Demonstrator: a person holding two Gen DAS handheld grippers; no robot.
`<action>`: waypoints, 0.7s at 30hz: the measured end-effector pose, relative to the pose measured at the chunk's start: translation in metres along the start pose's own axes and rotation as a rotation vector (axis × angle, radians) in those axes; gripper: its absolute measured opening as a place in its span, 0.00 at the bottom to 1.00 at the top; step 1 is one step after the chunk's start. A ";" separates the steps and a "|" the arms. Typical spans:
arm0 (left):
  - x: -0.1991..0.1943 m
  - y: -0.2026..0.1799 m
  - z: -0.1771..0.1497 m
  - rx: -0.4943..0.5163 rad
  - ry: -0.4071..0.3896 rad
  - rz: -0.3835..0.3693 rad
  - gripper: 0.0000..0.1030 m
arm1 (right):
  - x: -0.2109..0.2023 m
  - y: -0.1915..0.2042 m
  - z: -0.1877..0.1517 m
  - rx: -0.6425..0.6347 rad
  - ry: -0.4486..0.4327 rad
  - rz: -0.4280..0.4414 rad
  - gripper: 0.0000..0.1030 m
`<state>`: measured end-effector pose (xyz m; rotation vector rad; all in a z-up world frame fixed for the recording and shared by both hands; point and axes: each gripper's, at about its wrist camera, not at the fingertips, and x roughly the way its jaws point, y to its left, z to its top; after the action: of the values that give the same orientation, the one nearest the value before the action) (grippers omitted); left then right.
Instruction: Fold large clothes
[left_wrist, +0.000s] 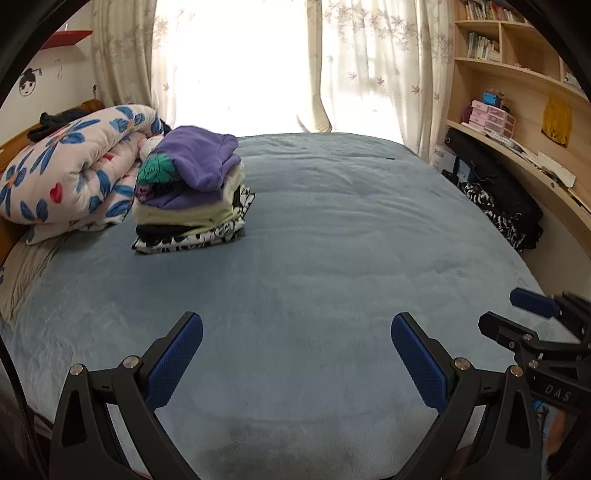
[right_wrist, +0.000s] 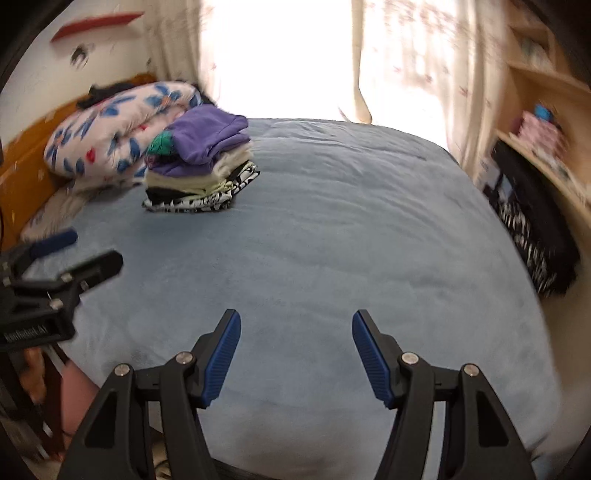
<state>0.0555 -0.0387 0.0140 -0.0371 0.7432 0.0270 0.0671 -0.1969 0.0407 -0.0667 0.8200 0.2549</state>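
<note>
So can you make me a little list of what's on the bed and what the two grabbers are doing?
bed: blue cover, mostly bare
stack: folded clothes, purple one on top
quilt: flowery, rolled up, beside the stack
left gripper: open, holding nothing
right gripper: open, holding nothing
pile: dark clothes off the bed's right side

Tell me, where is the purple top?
In both views the purple top lies at the top of the folded pile, far left on the bed, beside the flowered quilt.
</note>
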 end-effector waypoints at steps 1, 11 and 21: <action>0.001 -0.001 -0.004 -0.007 0.002 0.003 0.98 | -0.002 0.000 -0.006 0.036 -0.022 -0.001 0.61; 0.014 -0.001 -0.036 -0.065 0.037 0.046 0.98 | 0.008 0.014 -0.027 0.110 -0.104 -0.059 0.62; 0.030 0.004 -0.040 -0.076 0.063 0.080 0.98 | 0.019 0.027 -0.030 0.064 -0.089 -0.086 0.62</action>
<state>0.0510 -0.0360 -0.0358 -0.0811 0.8066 0.1308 0.0512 -0.1721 0.0071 -0.0307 0.7343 0.1489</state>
